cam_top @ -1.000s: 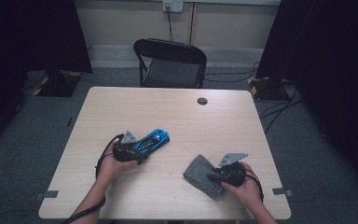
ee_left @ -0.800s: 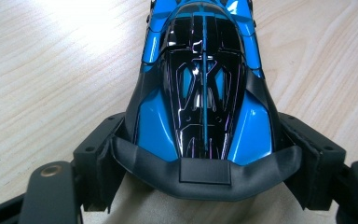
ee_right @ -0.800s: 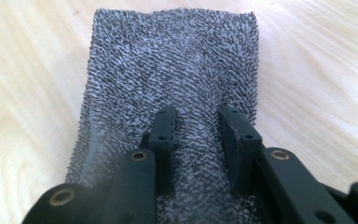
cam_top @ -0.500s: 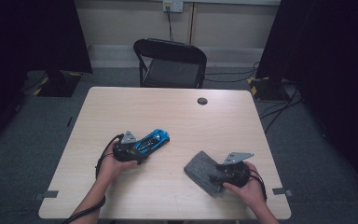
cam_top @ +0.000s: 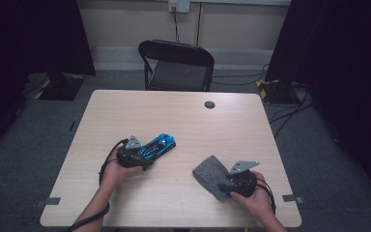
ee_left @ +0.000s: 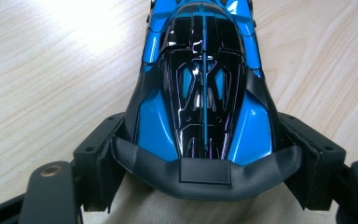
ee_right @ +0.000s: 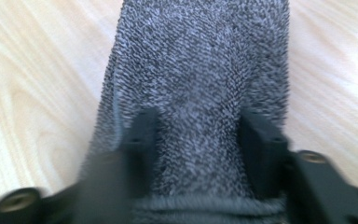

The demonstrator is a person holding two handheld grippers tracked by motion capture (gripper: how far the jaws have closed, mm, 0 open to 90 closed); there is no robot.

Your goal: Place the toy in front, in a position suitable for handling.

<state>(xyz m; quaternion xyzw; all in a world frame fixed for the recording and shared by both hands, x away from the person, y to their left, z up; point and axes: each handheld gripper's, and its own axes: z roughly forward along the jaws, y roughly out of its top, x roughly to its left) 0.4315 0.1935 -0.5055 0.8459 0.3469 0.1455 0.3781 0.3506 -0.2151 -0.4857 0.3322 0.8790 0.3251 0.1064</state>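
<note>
Below, our left gripper [ee_left: 205, 186] clamps a glossy blue-and-black toy car [ee_left: 200, 88]; beside the car, our right gripper [ee_right: 198, 135], jaws just closing, pinches a speckled grey cloth [ee_right: 200, 60].

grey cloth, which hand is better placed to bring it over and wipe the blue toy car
Right. The right gripper already has the grey cloth between its jaws, which have just been closing. The left gripper is clamped on the blue toy car, steadying it.
</note>
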